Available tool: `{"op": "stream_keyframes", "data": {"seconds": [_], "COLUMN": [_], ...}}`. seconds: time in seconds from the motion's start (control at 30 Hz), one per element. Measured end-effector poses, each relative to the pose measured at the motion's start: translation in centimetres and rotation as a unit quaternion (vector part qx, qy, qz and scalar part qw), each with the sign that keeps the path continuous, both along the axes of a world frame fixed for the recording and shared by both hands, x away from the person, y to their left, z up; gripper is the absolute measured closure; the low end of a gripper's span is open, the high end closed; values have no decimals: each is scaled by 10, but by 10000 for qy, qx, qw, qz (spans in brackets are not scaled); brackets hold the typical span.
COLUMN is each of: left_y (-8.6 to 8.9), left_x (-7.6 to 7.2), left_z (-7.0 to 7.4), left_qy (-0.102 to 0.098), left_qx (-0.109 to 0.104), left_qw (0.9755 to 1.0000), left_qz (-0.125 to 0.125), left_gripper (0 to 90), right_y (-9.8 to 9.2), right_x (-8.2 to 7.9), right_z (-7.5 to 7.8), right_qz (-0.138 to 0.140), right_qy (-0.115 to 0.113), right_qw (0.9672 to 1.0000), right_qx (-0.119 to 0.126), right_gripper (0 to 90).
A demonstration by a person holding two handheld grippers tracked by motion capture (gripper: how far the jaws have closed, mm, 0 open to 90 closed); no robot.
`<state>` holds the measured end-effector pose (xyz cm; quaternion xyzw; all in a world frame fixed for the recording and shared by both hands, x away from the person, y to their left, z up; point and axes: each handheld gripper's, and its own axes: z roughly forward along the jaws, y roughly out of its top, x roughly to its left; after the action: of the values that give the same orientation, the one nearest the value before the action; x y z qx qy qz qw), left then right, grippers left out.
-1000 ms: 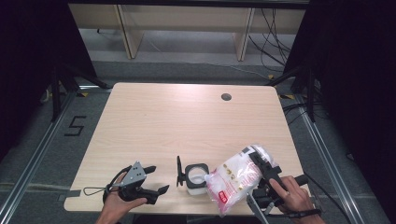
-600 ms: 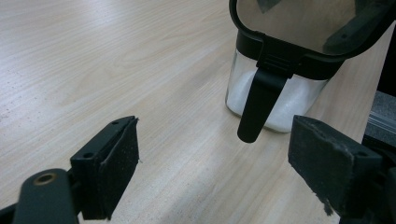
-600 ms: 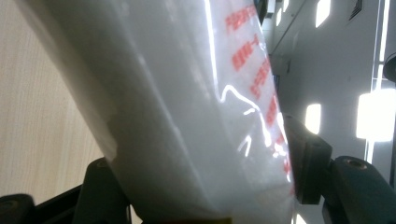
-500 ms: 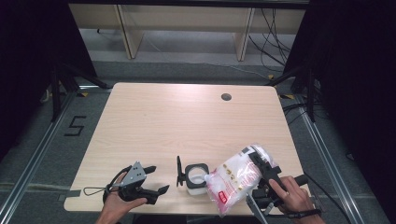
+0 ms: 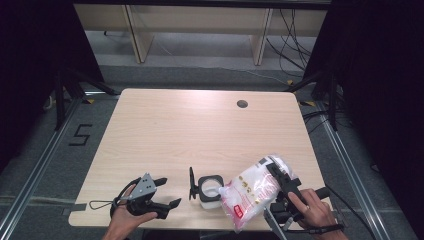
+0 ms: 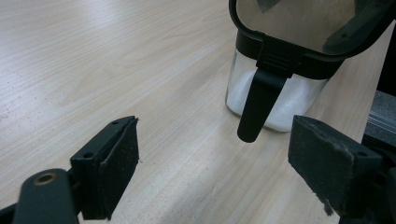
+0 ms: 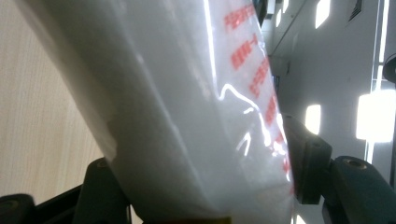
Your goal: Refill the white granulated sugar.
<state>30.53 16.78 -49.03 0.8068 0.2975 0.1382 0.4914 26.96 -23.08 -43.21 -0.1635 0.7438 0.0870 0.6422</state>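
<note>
A clear square jar (image 5: 209, 192) with a black rim holds white powder and stands near the table's front edge. Its black lid (image 5: 191, 182) is flipped up on the left side. In the left gripper view the jar (image 6: 280, 105) stands just ahead, lid (image 6: 308, 23) raised and the latch tab hanging down. My left gripper (image 5: 169, 192) lies left of the jar, jaws open and nothing between them (image 6: 224, 163). A white plastic bag with red print (image 5: 252, 192) tilts toward the jar from the right. My right gripper (image 5: 277, 175) is shut on the bag (image 7: 187, 116), which bulges between its jaws.
The light wooden table (image 5: 200, 130) has a round cable hole (image 5: 242, 104) at the far right. A shelf unit (image 5: 200, 30) stands behind the table. Cables run over the floor at the right, and a "5" mark (image 5: 80, 135) is on the floor at the left.
</note>
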Motion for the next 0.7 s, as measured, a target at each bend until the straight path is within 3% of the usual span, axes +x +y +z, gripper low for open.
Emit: {"op": "stream_keyframes", "data": {"seconds": [0.07, 0.13, 0.23, 0.47, 0.6, 0.67, 0.7], "left_y": [-1, -1, 0, 0, -1, -1, 0], "left_x": [0, -1, 0, 0, -1, 0, 0], "left_z": [0, 0, 0, 0, -1, 0, 0], "left_qy": [-5, 40, -5, -48, 33, 3, 4], "left_qx": [-23, -47, -33, 17, -85, -30, -8], "left_qw": [10000, 10000, 10000, 10000, 10000, 10000, 10000], "left_qz": [-15, 19, -14, -55, 22, 16, 10], "left_gripper": [158, 158, 158, 158, 158, 158, 158], "right_y": [0, 1, 0, 1, 1, 1, 1], "right_x": [-1, 0, 0, -2, -1, -1, -2], "right_z": [-2, 0, -3, 0, 0, 1, -1], "right_qz": [-59, -4, -40, -14, 31, 40, -18], "right_qy": [68, -20, 71, -32, -50, -64, 14], "right_qw": [9999, 10000, 9999, 10000, 10000, 10000, 9999], "right_qx": [123, -14, 87, -68, 5, 1, 112], "right_gripper": [402, 402, 403, 403, 403, 403, 403]}}
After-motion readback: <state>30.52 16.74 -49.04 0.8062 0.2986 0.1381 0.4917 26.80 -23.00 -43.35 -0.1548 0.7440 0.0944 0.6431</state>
